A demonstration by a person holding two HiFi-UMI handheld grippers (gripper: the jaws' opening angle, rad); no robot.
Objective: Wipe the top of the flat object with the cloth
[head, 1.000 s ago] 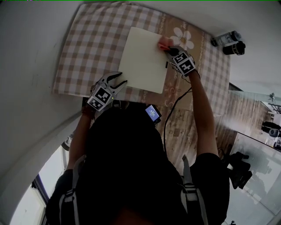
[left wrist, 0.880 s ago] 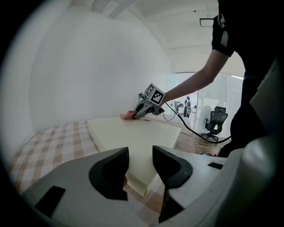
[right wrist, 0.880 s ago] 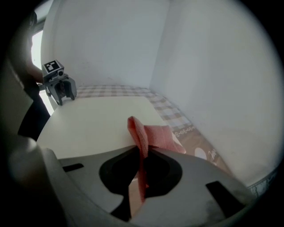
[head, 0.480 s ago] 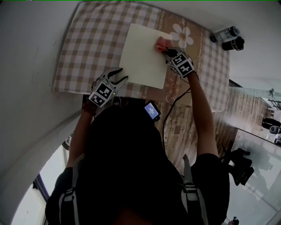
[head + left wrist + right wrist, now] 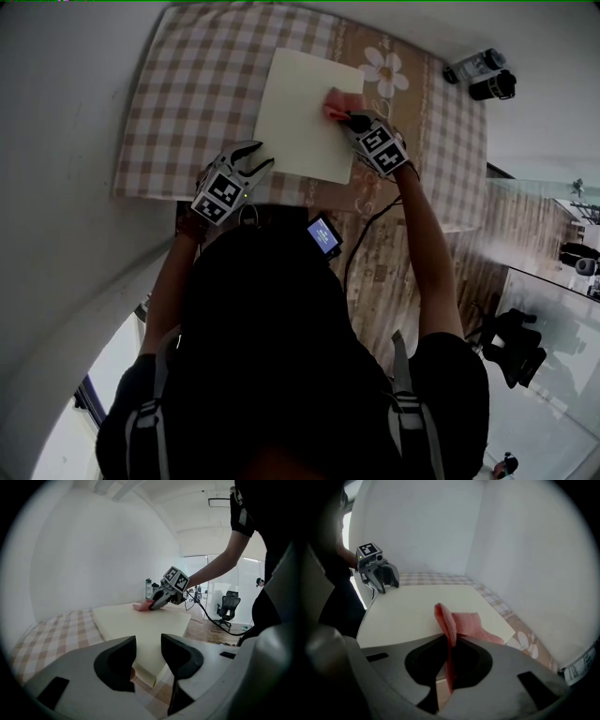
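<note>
The pink cloth [image 5: 336, 101] has slid a little inward across the cream board [image 5: 300, 127], toward the left tongs [image 5: 260, 157], so wiping is under way. Those stand jaws apart at the board's near corner, gripping nothing; the right tongs [image 5: 348, 116] pinch the cloth, dragging it just ahead of their tips

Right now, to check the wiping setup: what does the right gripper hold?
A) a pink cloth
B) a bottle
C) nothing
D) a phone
A: the right gripper is shut on the pink cloth, whose free end lies on the cream flat object.
</note>
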